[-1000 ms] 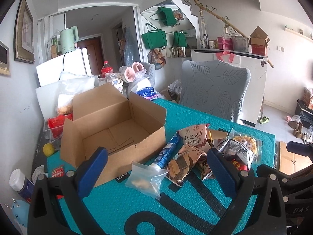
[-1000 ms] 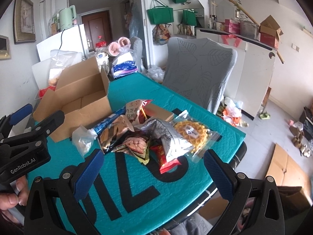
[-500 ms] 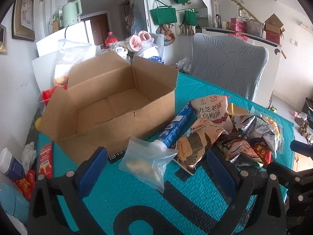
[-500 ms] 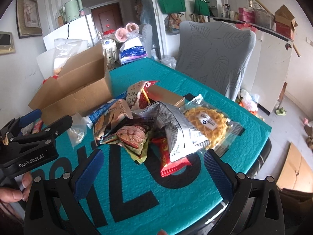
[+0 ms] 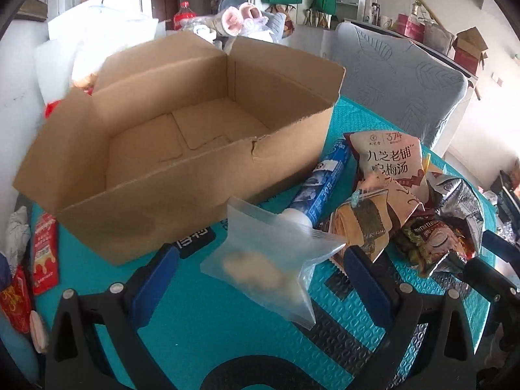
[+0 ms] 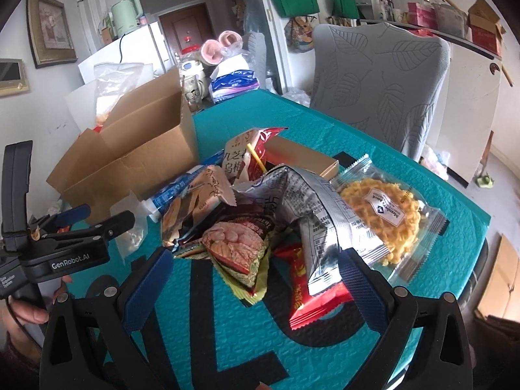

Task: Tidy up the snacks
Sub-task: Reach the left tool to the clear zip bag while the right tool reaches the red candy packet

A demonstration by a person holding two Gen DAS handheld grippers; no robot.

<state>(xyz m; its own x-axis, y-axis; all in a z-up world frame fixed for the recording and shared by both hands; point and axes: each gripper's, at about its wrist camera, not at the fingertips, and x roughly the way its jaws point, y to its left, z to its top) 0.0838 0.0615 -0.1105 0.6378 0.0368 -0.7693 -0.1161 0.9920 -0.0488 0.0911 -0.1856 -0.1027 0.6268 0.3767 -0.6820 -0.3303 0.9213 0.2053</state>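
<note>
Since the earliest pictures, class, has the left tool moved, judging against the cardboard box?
Yes. The left tool has advanced toward the cardboard box, which now looms larger, and toward the frosted zip bag.

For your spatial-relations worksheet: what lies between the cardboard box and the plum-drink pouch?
A blue tube-shaped packet lies between the cardboard box and plum-drink pouch; left wrist view.

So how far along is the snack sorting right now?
Barely begun. The cardboard box is empty. The left claw is open around the frosted pouch but not closed on it. The right claw is open too, and the pile of snack packets is on the teal mat.
</note>
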